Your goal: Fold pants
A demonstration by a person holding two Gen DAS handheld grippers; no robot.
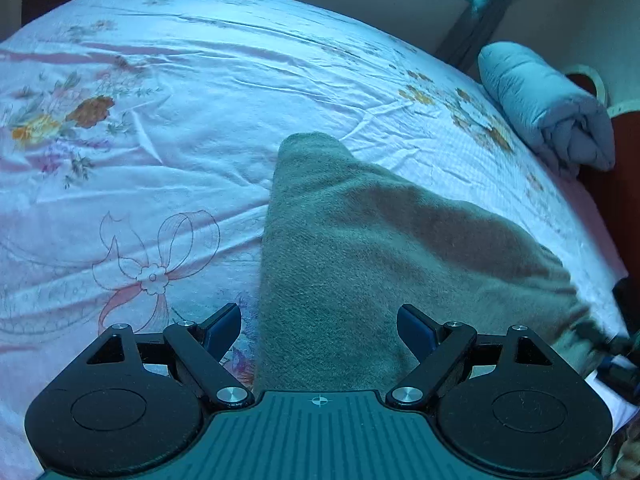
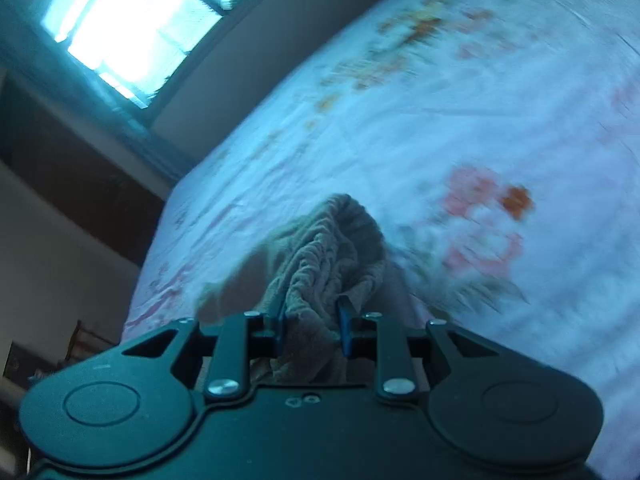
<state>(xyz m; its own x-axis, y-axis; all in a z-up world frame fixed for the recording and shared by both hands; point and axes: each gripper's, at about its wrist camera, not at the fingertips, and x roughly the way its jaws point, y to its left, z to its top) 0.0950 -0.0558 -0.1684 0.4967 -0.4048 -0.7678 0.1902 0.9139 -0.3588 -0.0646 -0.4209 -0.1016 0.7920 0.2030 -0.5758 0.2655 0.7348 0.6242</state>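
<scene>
Two views differ: gathered pants (image 2: 320, 264) pinched by the right gripper (image 2: 312, 330) are seen only rightward, while the left gripper (image 1: 320, 332) (spread, empty) is poised over them on the bedsheet (image 1: 160, 160), bare leftward.

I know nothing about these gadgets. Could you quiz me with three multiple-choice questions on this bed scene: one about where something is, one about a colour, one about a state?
1. Where is the rolled pale blue quilt?
A. at the bed's far right edge
B. under the pants
C. on the floor

2. What colour are the fuzzy pants?
A. red
B. grey-green
C. black

3. What is the right gripper doing?
A. hanging open over bare sheet
B. clamped on bunched pants fabric
C. holding the quilt

Answers: 1 A, it lies by the edge of the floral bedsheet. 2 B, the fabric looks grey-green. 3 B, gathered cloth sits pinched between its fingers.
</scene>
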